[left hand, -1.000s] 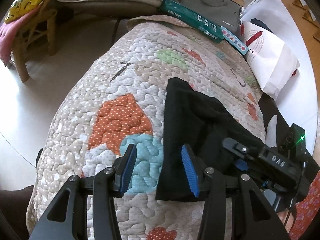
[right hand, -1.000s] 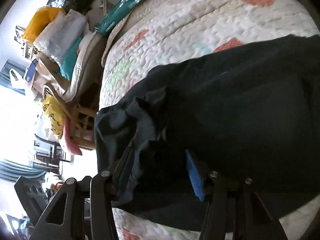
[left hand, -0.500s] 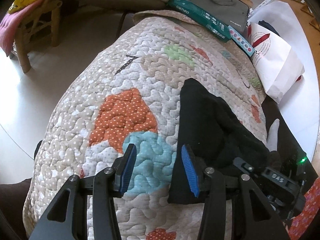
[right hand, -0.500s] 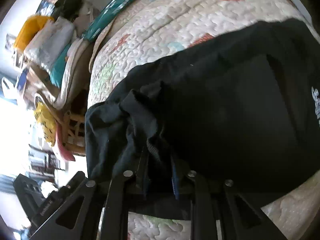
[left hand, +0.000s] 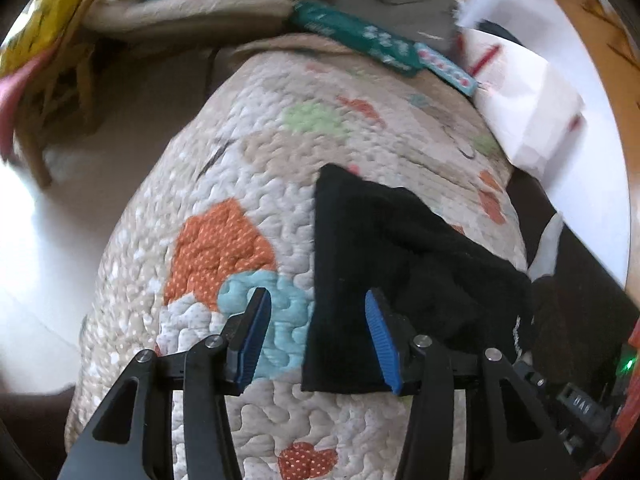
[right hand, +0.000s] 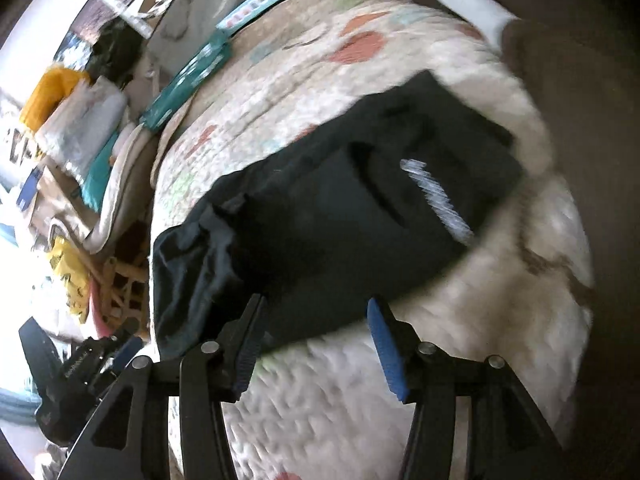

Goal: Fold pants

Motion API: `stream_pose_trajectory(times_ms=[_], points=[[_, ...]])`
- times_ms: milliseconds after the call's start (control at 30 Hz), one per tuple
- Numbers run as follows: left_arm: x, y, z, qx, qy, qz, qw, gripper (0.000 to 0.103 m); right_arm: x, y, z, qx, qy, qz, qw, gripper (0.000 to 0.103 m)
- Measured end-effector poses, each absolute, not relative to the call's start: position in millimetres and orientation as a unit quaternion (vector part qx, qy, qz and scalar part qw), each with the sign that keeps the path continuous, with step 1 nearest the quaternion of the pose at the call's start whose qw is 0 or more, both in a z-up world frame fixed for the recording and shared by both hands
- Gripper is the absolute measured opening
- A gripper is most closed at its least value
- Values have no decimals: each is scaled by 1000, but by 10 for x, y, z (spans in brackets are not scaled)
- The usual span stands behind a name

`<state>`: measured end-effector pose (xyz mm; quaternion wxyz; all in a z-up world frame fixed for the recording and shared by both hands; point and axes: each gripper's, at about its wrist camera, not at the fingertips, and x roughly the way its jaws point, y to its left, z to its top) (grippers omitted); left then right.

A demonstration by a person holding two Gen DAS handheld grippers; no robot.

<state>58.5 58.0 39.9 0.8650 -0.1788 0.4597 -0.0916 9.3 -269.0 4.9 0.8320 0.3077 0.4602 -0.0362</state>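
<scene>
the black pants (left hand: 384, 264) lie folded on the quilt (left hand: 224, 240). the left gripper (left hand: 316, 336) and right gripper (right hand: 316, 336) both stand with fingers spread apart, holding nothing.

The right wrist view is smeared by motion: the white lettering (right hand: 436, 200) on the black pants (right hand: 340, 220) is an unreadable streak; the quilt (right hand: 360, 400) pattern dissolves near the camera; the left gripper (right hand: 92, 364) sits half cut off at the frame's edge; in the left wrist view, print on the teal box (left hand: 356, 42) is too blurred to read.
</scene>
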Motion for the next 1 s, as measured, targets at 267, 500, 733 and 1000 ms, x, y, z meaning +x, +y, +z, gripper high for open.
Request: stream_pose_trajectory(times_ms=[267, 500, 733, 1000], points=[[485, 308, 560, -116, 447, -136, 877, 51, -178, -3049, -42, 324, 421, -124, 838, 58], [1129, -791, 531, -75, 497, -239, 831, 55, -111, -3459, -226, 372, 387, -138, 833, 59], [1549, -2234, 446, 43, 506, -361, 782, 55, 16, -3618, -313, 405, 362, -145, 827, 68], [1860, -3243, 282, 115, 517, -439, 726, 59, 230, -3678, -287, 391, 347, -158, 838, 71]])
